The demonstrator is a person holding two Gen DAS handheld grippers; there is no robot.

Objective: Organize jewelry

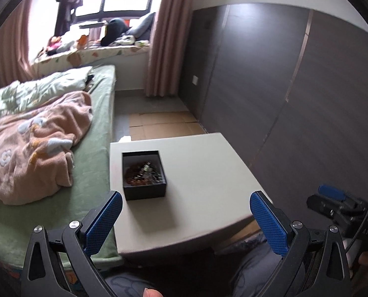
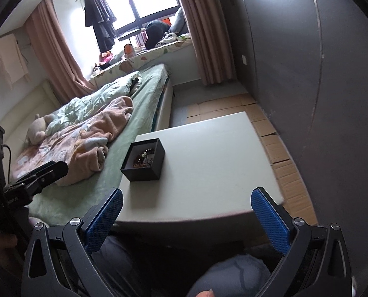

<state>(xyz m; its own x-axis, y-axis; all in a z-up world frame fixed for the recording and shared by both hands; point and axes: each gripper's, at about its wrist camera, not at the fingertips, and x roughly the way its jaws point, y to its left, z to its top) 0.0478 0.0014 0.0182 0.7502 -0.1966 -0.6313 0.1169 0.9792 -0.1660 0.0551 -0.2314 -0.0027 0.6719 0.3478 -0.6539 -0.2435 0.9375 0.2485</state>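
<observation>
A small black open box [image 1: 144, 175] sits on the left part of a white table [image 1: 203, 173]. It holds a tangle of jewelry [image 1: 144, 173], brown beads and small metal pieces. My left gripper [image 1: 186, 199] is open and empty, held above the table's near edge, short of the box. In the right wrist view the box [image 2: 143, 159] stands at the table's [image 2: 208, 160] left edge with the jewelry [image 2: 143, 159] inside. My right gripper [image 2: 187, 198] is open and empty over the table's near edge, to the right of the box.
A bed [image 1: 94, 173] with green sheet and pink blanket [image 1: 35, 143] touches the table's left side. A dark wardrobe wall [image 1: 283, 86] runs on the right. Flattened cardboard [image 2: 283, 158] covers the floor beyond and right of the table. The person's knees lie below the grippers.
</observation>
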